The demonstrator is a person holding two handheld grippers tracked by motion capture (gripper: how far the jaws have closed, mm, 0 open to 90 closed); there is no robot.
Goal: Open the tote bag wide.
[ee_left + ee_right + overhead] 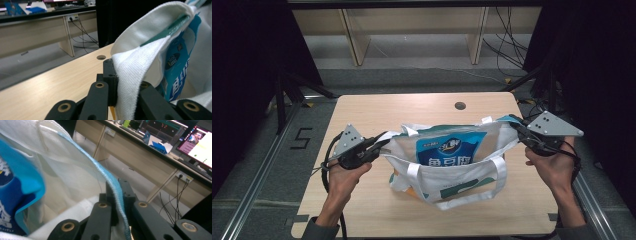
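Bag: white woven fabric tote bag (447,172) with teal trim, mouth stretched wide on the pale wooden surface (377,107)
Inside: blue printed packet (451,148), upright
Left claw (384,144): pinching the bag's rim
Right claw (514,125): pinching the opposite rim

Tote bag (447,170) blocks table (377,107) centre, stretched from left edge almost to right edge. Far edge strip passable, cable hole (460,106) there. Near edge strip free below bag.
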